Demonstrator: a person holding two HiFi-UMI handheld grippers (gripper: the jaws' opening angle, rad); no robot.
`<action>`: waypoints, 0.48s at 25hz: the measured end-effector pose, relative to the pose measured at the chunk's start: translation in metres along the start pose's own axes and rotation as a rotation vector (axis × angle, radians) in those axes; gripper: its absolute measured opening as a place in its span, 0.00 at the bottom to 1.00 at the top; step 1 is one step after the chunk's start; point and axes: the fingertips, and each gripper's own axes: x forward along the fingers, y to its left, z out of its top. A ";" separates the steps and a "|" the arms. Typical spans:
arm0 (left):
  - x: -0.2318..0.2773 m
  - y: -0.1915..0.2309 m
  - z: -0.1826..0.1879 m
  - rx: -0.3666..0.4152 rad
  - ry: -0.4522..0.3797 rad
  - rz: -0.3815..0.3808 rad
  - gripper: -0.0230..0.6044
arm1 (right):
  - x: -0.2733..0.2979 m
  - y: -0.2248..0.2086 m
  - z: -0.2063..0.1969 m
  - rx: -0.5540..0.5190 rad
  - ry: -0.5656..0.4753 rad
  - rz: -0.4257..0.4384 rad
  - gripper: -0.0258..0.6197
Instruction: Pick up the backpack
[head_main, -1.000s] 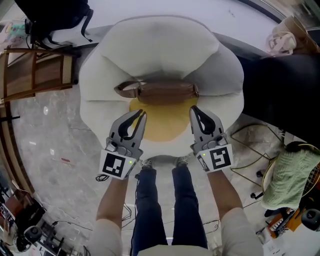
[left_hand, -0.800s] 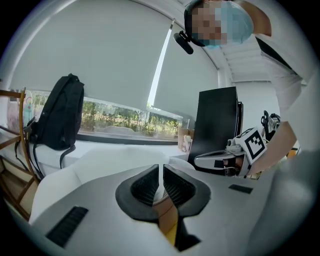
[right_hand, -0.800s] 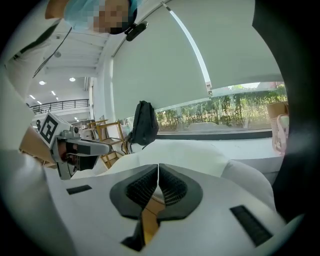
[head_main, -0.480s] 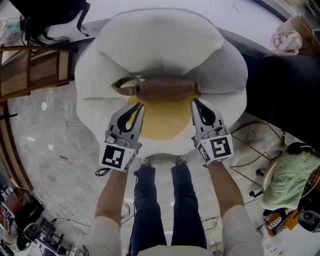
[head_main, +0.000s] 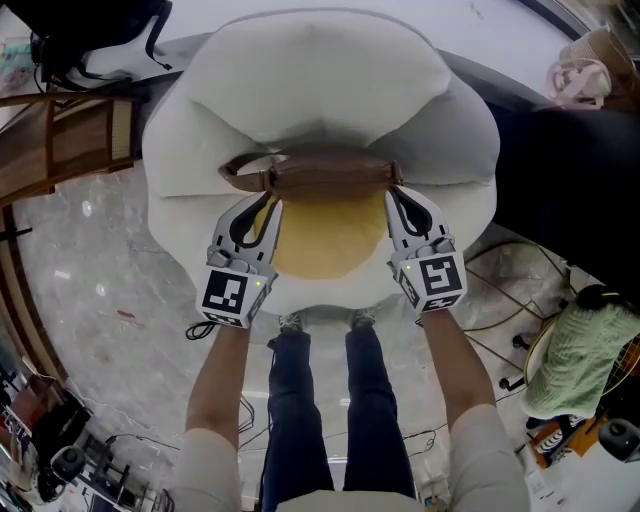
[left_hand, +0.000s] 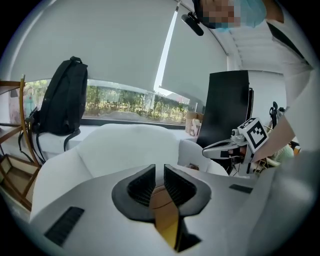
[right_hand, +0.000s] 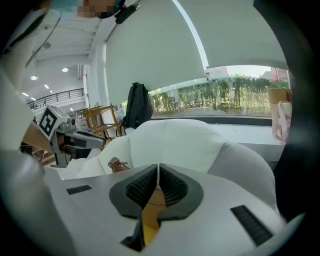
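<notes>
Yellow backpack (head_main: 328, 235) outline unclear against white armchair (head_main: 320, 90).

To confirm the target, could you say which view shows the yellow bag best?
The head view: the yellow bag lies nearly whole on the chair. Both gripper views show only slivers behind their jaws.

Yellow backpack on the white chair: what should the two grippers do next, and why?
Probably open both jaws. The left gripper and right gripper are shut and empty, their tips by the brown top of the backpack, so they cannot grab it yet.
</notes>
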 end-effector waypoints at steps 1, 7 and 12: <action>0.002 0.001 -0.002 0.003 0.008 -0.003 0.11 | 0.003 -0.001 -0.002 -0.011 0.010 0.008 0.09; 0.013 0.009 -0.018 0.006 0.067 -0.005 0.24 | 0.020 -0.005 -0.019 -0.105 0.100 0.017 0.15; 0.018 0.020 -0.030 -0.021 0.092 0.034 0.42 | 0.032 -0.013 -0.032 -0.093 0.135 -0.012 0.44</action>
